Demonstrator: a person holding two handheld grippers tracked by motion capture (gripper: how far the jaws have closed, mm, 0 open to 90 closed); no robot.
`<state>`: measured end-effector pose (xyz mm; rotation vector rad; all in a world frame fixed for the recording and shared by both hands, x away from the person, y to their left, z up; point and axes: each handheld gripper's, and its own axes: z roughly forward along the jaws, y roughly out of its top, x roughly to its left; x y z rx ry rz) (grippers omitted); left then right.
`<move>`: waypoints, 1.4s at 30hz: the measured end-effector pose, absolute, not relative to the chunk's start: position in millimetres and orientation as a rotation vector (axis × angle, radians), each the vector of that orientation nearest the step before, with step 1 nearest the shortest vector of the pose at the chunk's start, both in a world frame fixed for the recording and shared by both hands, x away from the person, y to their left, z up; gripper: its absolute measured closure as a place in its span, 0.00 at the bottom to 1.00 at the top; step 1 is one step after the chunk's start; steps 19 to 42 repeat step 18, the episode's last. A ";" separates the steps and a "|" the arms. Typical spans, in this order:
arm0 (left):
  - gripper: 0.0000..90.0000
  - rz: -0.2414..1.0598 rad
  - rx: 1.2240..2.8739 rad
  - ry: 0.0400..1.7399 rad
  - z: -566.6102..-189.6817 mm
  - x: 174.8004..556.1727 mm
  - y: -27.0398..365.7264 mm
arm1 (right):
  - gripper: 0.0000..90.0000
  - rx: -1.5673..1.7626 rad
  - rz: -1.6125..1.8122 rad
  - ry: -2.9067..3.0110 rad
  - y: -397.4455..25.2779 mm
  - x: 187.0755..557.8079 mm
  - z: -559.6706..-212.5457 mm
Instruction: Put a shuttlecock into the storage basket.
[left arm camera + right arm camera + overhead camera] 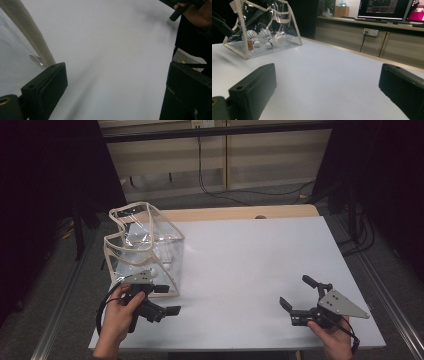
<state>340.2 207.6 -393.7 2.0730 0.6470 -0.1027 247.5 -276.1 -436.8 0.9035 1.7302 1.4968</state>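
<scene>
We see a clear plastic bag (145,247) with cream trim along its edges, standing upright at the far left of the white table (250,270), its top gaping open. Through its see-through wall we make out white shuttlecocks (258,37) lying on the bottom. Our left gripper (167,300) hovers just beside the bag's near corner, jaws spread wide and holding nothing. Our right gripper (296,296) sits well apart at the near right, likewise released.
</scene>
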 end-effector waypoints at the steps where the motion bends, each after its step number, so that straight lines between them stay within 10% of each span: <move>1: 0.04 -0.103 2.073 0.647 -393.7 340.2 207.6 | 0.02 0.904 1.496 1.730 -276.2 247.4 -436.9; 42: 0.04 -0.089 2.032 0.646 -406.2 337.3 214.6 | 0.02 0.901 1.495 1.731 -275.6 247.4 -437.0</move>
